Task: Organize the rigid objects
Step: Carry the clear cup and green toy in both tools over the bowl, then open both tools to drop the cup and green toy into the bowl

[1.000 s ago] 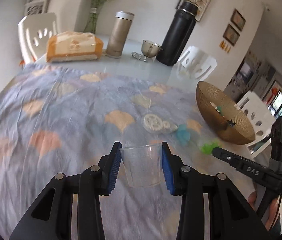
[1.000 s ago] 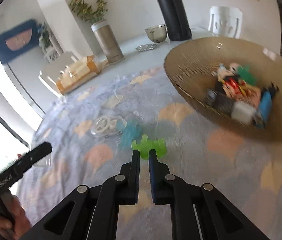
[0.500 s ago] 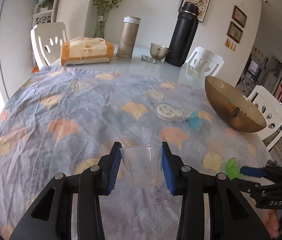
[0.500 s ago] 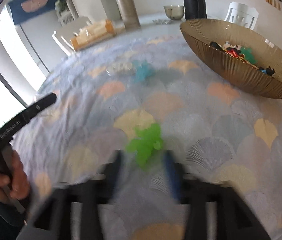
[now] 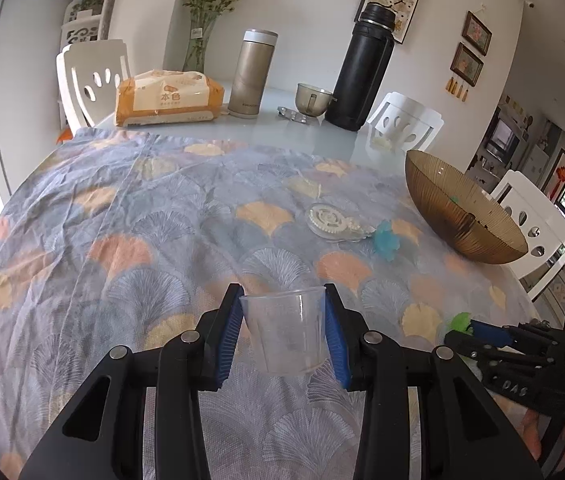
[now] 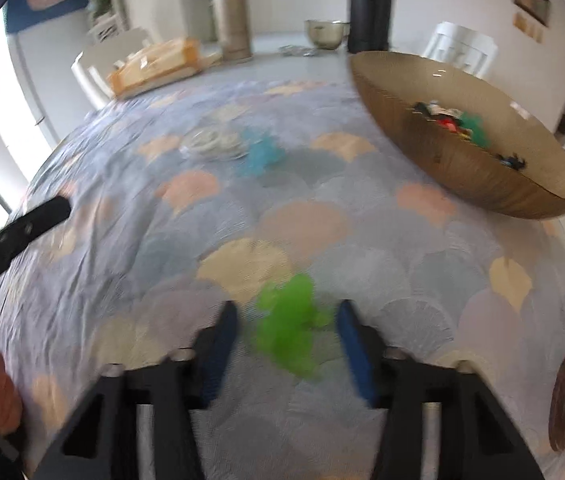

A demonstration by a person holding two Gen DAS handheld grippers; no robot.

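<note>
Soft daylight floods in from blown-out windows at the left, casting weak shadows. The left wrist view is sharp; the right wrist view is motion-blurred throughout. Fisheye bending and dark vignetting ring both pictures

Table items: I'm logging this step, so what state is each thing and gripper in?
clear cup: upright, clamped in left gripper.
green toy: on the cloth between the right gripper fingers, which have just been closing; no contact visible.
blue toy: loose on cloth.
white gear: flat on cloth.
brown bowl: holds small toys.
</note>
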